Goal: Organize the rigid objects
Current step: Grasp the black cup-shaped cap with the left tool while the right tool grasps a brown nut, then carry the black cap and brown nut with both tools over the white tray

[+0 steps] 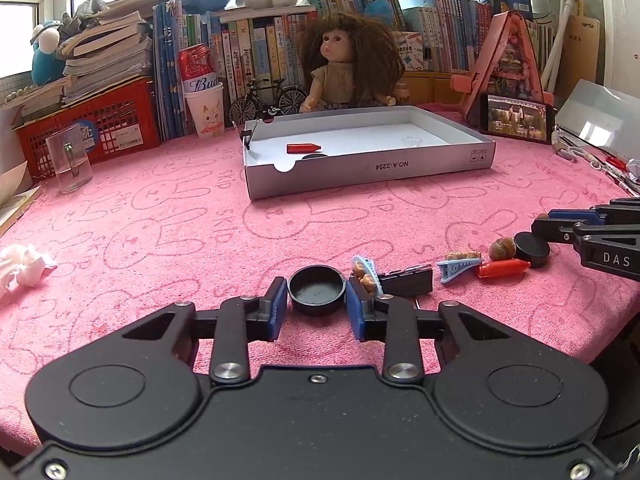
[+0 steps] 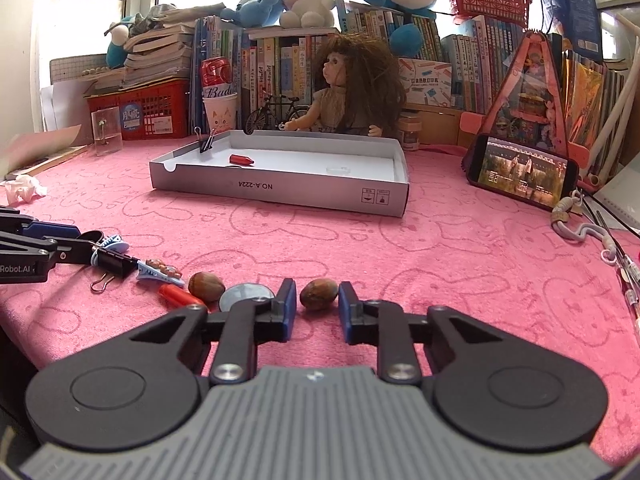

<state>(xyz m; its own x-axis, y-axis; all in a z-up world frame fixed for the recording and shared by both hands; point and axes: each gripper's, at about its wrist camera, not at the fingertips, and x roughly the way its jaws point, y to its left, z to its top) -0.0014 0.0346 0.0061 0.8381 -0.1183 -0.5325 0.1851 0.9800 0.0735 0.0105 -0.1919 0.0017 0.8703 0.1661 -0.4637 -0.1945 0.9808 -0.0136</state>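
Observation:
In the left wrist view my left gripper [image 1: 317,304] is shut on a black round cap [image 1: 317,289], one blue pad against each side. Just right of it lie a blue hair clip [image 1: 364,270], a black binder clip [image 1: 408,282], a second blue clip [image 1: 458,266], a red crayon-like piece [image 1: 504,268], a brown nut [image 1: 503,248] and a black disc [image 1: 532,249]. My right gripper [image 2: 318,308] is closed on another brown nut [image 2: 318,299] resting on the cloth. The grey box tray [image 2: 280,190] farther back holds a red piece [image 2: 241,159], and a binder clip [image 2: 207,142] sits on its rim.
A pink cloth covers the table. A glass [image 1: 70,164] and crumpled tissue [image 1: 24,270] sit at the left. A phone [image 2: 520,172], a lanyard [image 2: 576,232] and pens [image 2: 626,276] are at the right. A doll [image 1: 344,64], books and a red basket [image 1: 100,128] line the back.

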